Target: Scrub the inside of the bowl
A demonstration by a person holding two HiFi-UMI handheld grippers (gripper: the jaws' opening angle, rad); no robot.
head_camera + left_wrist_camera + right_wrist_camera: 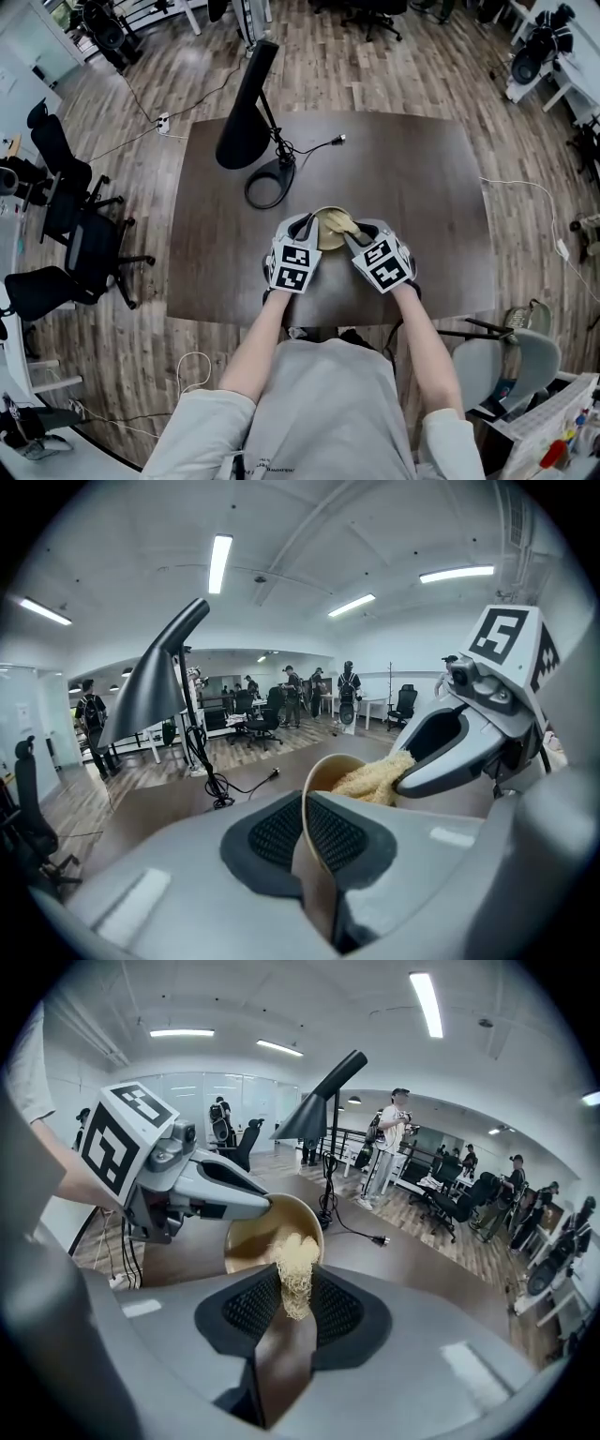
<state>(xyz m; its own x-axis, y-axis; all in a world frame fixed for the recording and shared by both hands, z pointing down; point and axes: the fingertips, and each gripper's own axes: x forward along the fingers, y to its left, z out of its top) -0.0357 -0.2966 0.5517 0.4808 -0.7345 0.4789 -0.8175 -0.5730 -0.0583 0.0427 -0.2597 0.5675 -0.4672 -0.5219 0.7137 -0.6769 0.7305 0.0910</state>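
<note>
- Grey shirt (328, 403) and two forearms nearest, at the near edge of the table (422, 187).
- Left gripper (314, 841): jaws narrow, clamped on the wall of the bowl (328, 772); bowl tilted, mouth toward the other gripper.
- Right gripper (292, 1312): jaws narrow, pinching a yellow scrub pad (298, 1269); pad's far end inside the bowl.
- Dark tabletop open to the right of the bowl and beyond it.
- Desk lamp (251, 112) far left on the table, well apart from the bowl.
- Office chairs (75, 234) on the floor past the left edge.

We find the bowl (328, 240) at the table's (422, 187) near edge, between left gripper (307, 223) and right gripper (357, 231), scrubber (339, 223) inside, lamp (246, 122) behind-left.
</note>
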